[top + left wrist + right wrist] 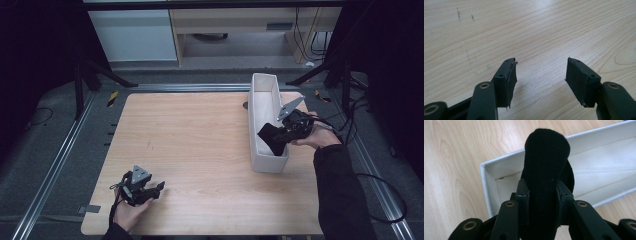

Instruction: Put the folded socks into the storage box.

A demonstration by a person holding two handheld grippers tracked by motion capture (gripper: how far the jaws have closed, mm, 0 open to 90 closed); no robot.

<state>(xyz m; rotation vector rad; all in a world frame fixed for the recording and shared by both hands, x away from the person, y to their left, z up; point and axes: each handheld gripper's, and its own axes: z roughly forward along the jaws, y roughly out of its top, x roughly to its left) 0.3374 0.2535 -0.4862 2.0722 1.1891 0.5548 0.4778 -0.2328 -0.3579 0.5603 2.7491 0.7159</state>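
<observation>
Right gripper view: with right gripper (541, 202) clamped on rolled black sock (546, 157), lower well inside white bin (489, 195) before releasing; left gripper (540, 75) wide, empty.

- A lab or test room set up for recording, not a home.
- The pale wood surface (200, 150) stands alone on grey carpet, framed by metal floor rails (55, 165).
- Black tripod legs (95, 75) and dark drapes stand at both sides.
- Loose cables (310, 45) trail over the floor near plain office furniture (235, 30) at the back.
</observation>
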